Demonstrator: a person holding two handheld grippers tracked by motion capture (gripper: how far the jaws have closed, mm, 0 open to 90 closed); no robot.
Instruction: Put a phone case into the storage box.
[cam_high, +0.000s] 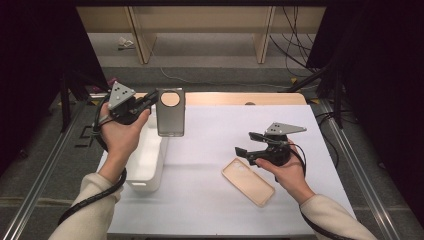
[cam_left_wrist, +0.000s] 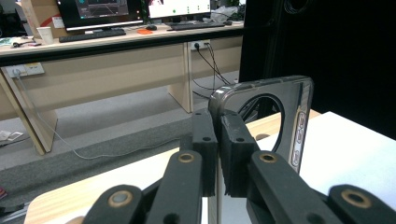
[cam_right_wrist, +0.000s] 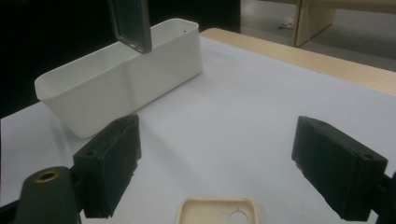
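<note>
**Phone case pinched at its rim, over the bin**

Dark phone case (cam_high: 171, 112) hangs above the white bin (cam_high: 148, 172), left gripper (cam_high: 141, 106) jaws clamped on its edge. Probably light, flexible, glossy: grip the rim. Right gripper (cam_high: 246, 143) jaws gape over the beige case (cam_high: 248, 181) on the counter (cam_high: 215, 210).

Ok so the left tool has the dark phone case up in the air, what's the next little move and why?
Probably lower the left tool toward the white bin: its jaws are shut on the dark case, which hangs above the bin's far end, not yet inside it.
</note>
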